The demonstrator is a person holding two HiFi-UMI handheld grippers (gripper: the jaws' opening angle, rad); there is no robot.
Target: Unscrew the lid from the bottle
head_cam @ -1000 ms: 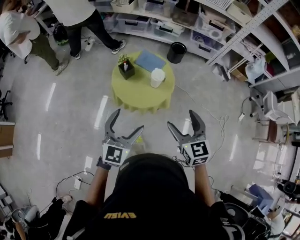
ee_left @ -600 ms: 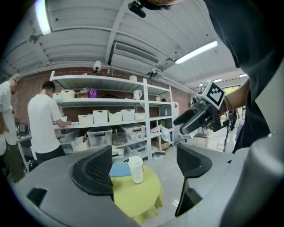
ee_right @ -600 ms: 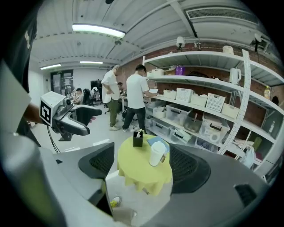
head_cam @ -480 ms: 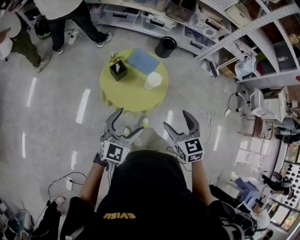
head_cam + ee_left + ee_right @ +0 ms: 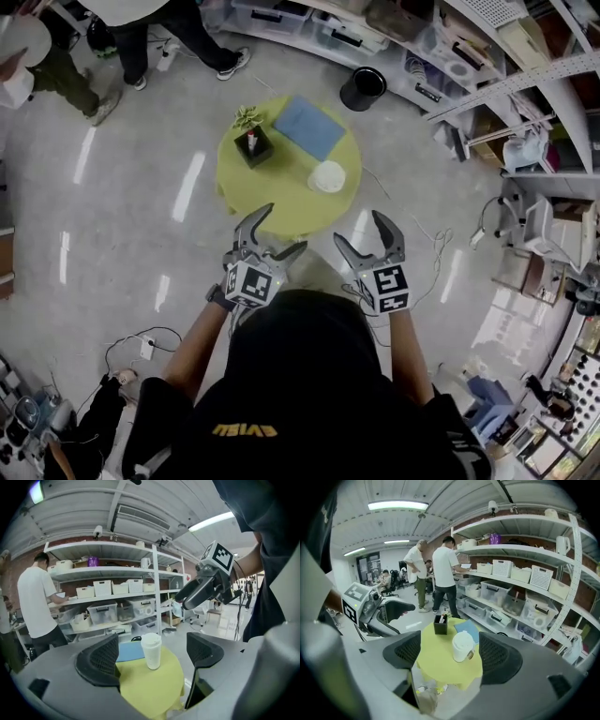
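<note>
Both grippers have come closer to the yellow table (image 5: 281, 202). Left gripper (image 5: 284, 228) gapes wide, empty. The white bottle (image 5: 328, 176), lid on, stands ahead of both, untouched. Right gripper (image 5: 359, 228) has just been closing slightly, yet stands wide apart, nothing between its jaws.

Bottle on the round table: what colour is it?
White. The bottle shows best in the right gripper view.

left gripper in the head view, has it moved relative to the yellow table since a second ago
Yes. The left gripper has moved toward the yellow table. Its jaws were short of the table's near edge earlier and now overlap that edge in the head view.
</note>
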